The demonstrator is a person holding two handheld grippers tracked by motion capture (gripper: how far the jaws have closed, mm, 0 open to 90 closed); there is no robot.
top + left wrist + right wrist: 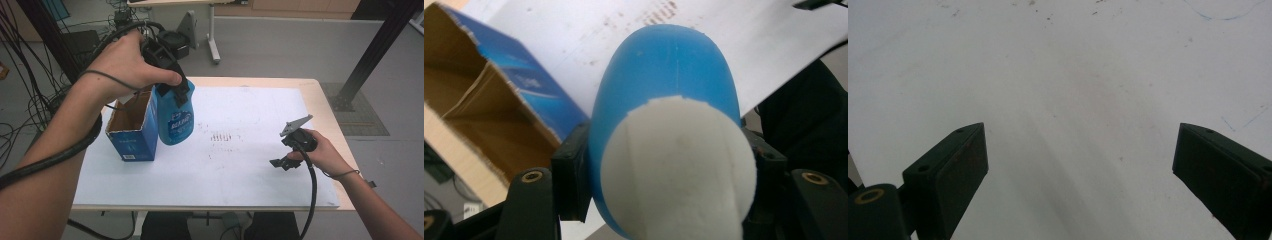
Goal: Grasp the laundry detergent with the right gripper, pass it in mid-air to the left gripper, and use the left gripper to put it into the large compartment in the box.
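Fingers (pixel 569 185) of left gripper (pixel 170 82) clamp one blue bottle (pixel 176 122).

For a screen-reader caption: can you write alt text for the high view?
The left gripper clamps a blue plastic bottle beside an open blue cardboard box on a white-covered table. The right gripper rests open over the table's right side.
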